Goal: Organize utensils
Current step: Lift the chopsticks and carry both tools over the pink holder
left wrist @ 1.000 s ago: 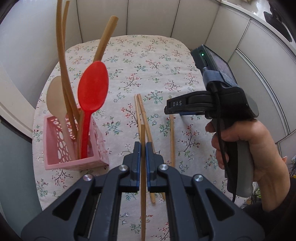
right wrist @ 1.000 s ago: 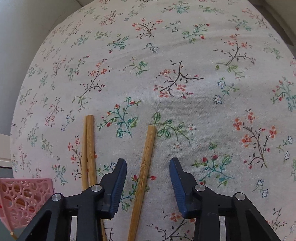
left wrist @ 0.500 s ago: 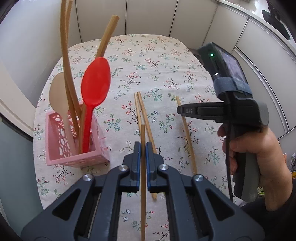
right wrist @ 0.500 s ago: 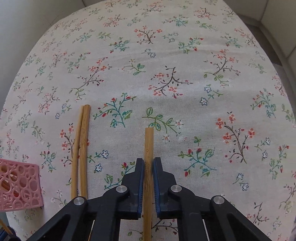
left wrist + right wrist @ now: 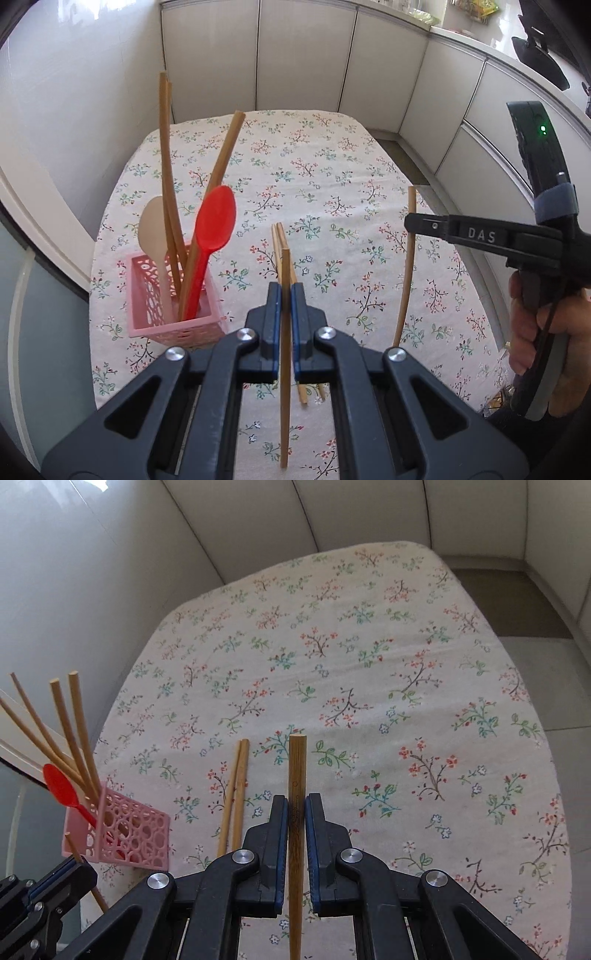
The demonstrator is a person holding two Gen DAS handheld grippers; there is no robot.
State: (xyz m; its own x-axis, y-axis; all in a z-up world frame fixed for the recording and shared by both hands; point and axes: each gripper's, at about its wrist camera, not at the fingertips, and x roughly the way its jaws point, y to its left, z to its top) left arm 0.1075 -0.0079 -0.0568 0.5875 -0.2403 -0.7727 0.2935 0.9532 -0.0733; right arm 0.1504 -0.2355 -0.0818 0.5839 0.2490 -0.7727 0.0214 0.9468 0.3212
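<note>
The chopstick [image 5: 296, 812] in the right tongs [image 5: 296, 834] has come up off the table [image 5: 406, 686]: a second ago it lay flat on the flowered cloth between spread jaws, half a second ago the jaws pressed onto it, and now it hangs clear of the cloth, standing nearly upright as the left wrist view shows it [image 5: 406, 266]. The left tongs [image 5: 284, 317] have not changed over that second; they stay pinched on a second chopstick [image 5: 284, 332], which runs straight out between the jaws and hangs below them. Both hands are therefore loaded, which I judge means the picking step is done for this pair and the carry to the pink basket [image 5: 147, 295] comes next. The basket stands on the left part of the table, well apart from the right tongs and nearer the left ones. Counting: two chopsticks are held, one in each hand; two more chopsticks [image 5: 234, 797] lie side by side, touching, on the cloth between basket and right tongs; in the basket stand a red spoon [image 5: 214, 225], a cream spoon [image 5: 153, 229] and chopsticks leaning out, three clear in the left view and four tips in the right view. So two sticks on the table remain to be fetched.
</note>
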